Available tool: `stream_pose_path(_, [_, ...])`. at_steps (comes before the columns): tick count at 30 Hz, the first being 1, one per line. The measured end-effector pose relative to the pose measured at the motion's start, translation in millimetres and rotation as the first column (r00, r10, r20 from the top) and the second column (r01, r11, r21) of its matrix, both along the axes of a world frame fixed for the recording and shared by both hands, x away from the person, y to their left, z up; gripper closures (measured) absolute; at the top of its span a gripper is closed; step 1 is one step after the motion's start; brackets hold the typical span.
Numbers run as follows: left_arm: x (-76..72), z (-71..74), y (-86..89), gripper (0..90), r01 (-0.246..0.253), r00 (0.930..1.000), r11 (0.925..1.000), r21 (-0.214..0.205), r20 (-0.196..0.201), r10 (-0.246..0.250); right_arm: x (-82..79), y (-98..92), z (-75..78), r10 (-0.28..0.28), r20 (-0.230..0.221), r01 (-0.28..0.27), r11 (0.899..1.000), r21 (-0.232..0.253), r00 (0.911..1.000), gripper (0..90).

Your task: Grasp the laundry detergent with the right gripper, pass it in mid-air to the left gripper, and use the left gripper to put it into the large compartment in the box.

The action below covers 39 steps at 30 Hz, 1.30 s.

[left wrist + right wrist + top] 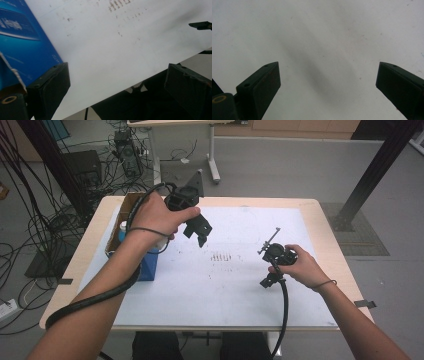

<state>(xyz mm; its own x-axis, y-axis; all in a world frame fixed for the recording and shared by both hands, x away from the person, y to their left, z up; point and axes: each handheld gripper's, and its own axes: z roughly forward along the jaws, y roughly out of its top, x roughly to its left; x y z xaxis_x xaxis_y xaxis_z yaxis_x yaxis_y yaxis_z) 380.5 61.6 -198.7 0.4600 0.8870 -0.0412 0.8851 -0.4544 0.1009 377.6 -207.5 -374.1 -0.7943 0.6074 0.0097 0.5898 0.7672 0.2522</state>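
Both grippers are spread wide and empty. The left gripper (199, 232) hangs above the white sheet (230, 285), just beside the blue box (148, 265) at the table's left. The right gripper (272, 265) rests low on the sheet. Reaching looks underway; next, the left must swing toward the box.

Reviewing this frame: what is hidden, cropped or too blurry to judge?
- Cardboard box contents: high view, the left hand covers them; just a blue-capped bottle peeks out.
- Blue box print: left gripper view, blurred, cropped by the edge.
- Brown marks on the white sheet: too small to read.
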Motion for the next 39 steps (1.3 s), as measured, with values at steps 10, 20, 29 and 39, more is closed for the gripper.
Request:
stream_pose_path(10, [2.9,-44.8,-3.2,7.2,0.004,1.0000,1.0000,-0.005,-0.002,-0.004,-1.6,0.4,3.7,0.001,-0.001,-0.001,1.000,0.002,1.0000,5.7])
stream_pose_path(20, [6.2,-82.4,1.1,7.6,-0.007,1.0000,1.0000,-0.006,0.000,0.007,-1.1,2.7,2.4,0.007,-0.007,-0.007,1.000,0.002,0.9999,5.8])
stream_pose_path(29, [4.2,-95.6,3.3,7.9,-0.005,0.9999,1.0000,0.000,-0.011,0.005,-0.6,4.2,0.2,0.015,-0.010,-0.015,1.000,0.001,0.9998,5.8])
stream_pose_path(39, [1.8,-96.6,1.8,7.9,-0.001,0.9999,1.0000,-0.001,-0.014,0.001,-3.7,7.2,1.0,0.014,-0.009,-0.014,1.000,0.001,0.9999,5.8])
